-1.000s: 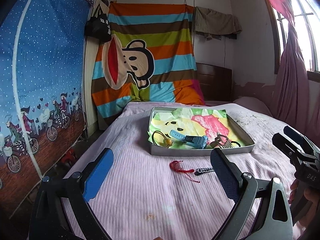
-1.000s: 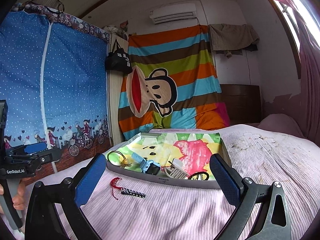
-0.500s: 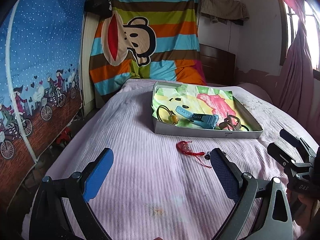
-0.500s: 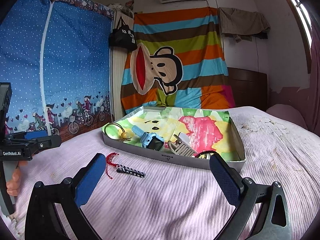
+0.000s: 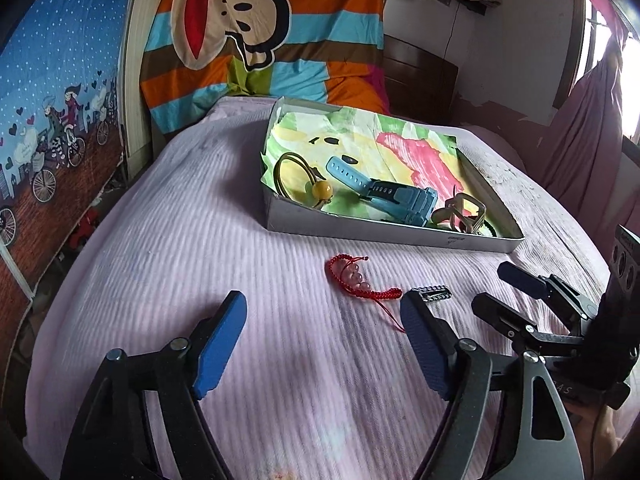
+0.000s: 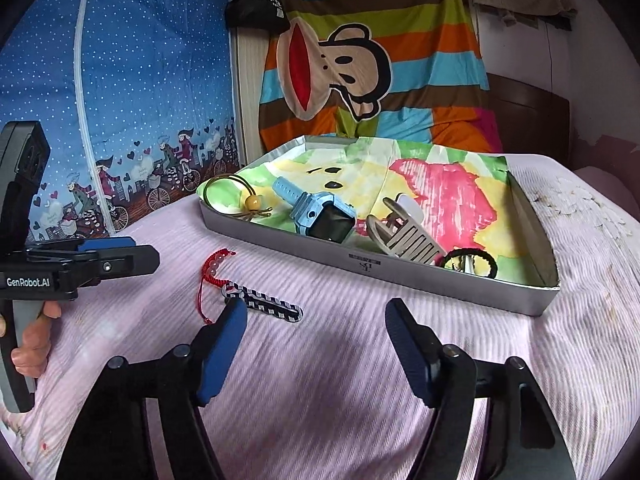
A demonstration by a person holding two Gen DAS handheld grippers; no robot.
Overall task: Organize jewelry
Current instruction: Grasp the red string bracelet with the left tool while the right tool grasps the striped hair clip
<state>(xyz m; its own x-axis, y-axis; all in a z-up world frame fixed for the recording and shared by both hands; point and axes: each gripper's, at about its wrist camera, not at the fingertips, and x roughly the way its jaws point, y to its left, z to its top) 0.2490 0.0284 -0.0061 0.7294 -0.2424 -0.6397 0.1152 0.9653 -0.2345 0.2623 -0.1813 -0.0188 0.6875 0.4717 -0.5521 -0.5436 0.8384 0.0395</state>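
Observation:
A red cord bracelet [image 5: 362, 280] [image 6: 211, 270] with pale beads lies on the pink bedspread in front of a grey tray [image 5: 384, 236] [image 6: 400, 276]. A black-and-white striped hair clip [image 6: 264, 300] [image 5: 434, 293] lies beside it. The tray holds a blue watch [image 5: 384, 194] [image 6: 320, 210], a yellow-bead hair tie [image 5: 304, 180] [image 6: 236, 192], a claw clip [image 6: 404, 232] and a black hair tie [image 6: 472, 262]. My left gripper [image 5: 322, 316] is open, just short of the bracelet. My right gripper [image 6: 316, 326] is open, its left finger next to the striped clip.
The tray is lined with a colourful cloth [image 6: 440, 184]. A blue zip wardrobe [image 6: 120, 80] stands left of the bed. A striped cartoon blanket [image 5: 260, 32] hangs behind. Pink curtains [image 5: 580, 128] hang at the right.
Both grippers have tilted down and moved forward toward the bracelet and the striped clip. The items have not moved.

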